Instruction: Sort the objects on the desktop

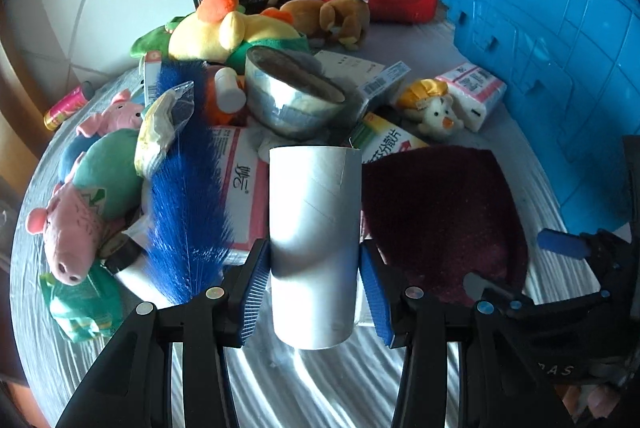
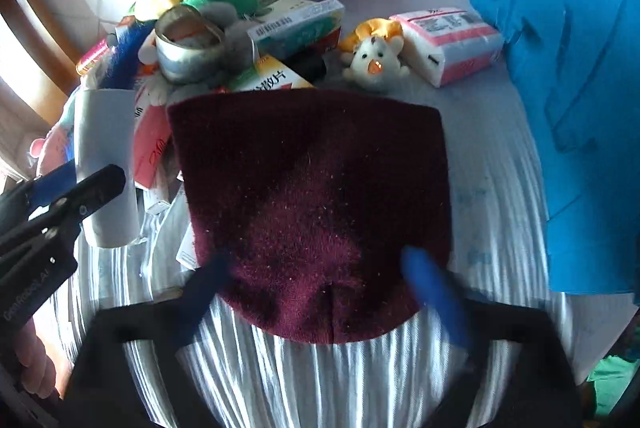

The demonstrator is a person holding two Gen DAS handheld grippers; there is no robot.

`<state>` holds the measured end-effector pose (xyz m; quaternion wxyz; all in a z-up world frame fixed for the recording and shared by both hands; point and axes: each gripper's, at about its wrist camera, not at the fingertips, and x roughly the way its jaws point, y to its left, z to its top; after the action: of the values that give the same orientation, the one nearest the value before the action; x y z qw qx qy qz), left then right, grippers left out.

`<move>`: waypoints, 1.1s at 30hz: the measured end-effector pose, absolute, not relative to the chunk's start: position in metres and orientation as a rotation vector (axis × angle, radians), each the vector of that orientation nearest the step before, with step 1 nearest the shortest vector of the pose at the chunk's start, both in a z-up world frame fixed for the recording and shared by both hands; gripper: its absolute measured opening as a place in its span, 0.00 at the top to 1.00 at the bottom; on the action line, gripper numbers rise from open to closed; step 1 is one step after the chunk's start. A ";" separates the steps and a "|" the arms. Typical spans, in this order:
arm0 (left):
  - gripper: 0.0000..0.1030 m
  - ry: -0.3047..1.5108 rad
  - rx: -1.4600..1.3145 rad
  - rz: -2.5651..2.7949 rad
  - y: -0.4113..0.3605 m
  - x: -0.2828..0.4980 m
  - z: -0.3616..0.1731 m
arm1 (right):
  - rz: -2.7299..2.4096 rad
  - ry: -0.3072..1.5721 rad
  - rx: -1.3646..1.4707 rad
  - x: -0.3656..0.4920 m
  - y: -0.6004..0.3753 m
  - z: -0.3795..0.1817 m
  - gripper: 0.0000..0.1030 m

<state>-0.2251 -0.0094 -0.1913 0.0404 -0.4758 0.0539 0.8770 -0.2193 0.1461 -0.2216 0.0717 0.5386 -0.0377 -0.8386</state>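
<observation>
Fingers of our left gripper (image 1: 316, 280) pinch the pale grey cardboard tube (image 1: 314, 244), upright at six o'clock of the toy pile. Our right gripper (image 2: 320, 292) hangs spread over the flat maroon knitted cap (image 2: 316, 195) at the tube's three o'clock.

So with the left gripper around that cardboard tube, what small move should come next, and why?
Probably lift the cardboard tube straight up a little. The left gripper has its blue pads on both sides of it, so it looks gripped, but it stands tight between the blue brush and the maroon knit hat. The right gripper hangs open over the hat.
</observation>
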 end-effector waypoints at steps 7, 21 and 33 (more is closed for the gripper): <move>0.57 0.166 -1.447 2.770 -0.029 -0.233 -0.196 | -2.495 -0.117 1.536 -0.239 0.129 -0.229 0.00; 0.57 0.132 -1.377 2.724 -0.027 -0.243 -0.215 | -2.637 -0.047 1.473 -0.246 0.128 -0.247 0.57; 0.57 0.101 -1.176 2.786 -0.044 -0.222 -0.121 | -2.728 0.029 1.224 -0.226 0.102 -0.147 0.89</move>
<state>-0.2224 -0.0436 -0.1214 0.0581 -0.3879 0.0332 0.9192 -0.2257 0.1019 -0.1469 0.0758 0.4082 0.0096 -0.9097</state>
